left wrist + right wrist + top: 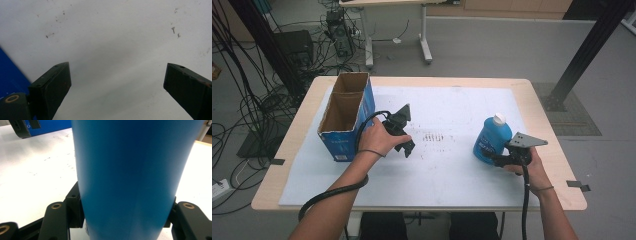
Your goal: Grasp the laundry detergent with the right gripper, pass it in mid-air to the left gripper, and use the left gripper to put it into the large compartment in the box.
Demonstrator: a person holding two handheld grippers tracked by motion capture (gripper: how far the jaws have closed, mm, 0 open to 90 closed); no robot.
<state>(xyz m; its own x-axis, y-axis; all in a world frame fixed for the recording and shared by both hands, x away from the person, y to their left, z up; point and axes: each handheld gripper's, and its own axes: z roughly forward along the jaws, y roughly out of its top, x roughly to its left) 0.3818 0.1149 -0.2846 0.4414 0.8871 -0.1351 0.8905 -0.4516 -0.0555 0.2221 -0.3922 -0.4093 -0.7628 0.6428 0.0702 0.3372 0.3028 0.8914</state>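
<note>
A blue bottle [490, 139] with a white cap stands upright at the right of the white mat [447, 180]. My right gripper [492, 158] is shut on its lower body, and in the right gripper view the bottle [130, 177] sits pinched between both jaws. An open-topped blue cardboard box [344, 117] stands at the mat's left. My left gripper [408, 148] hovers just right of the box, pointing down at the mat. Its jaws are spread wide with bare mat between them, and the left gripper [117, 82] is open.
The box's blue wall [10, 77] lies close to the left jaw. Faint dark marks [435, 137] dot the mat's middle. The wooden table edge [557, 150] runs near my right hand. Cables and desk legs lie on the floor beyond.
</note>
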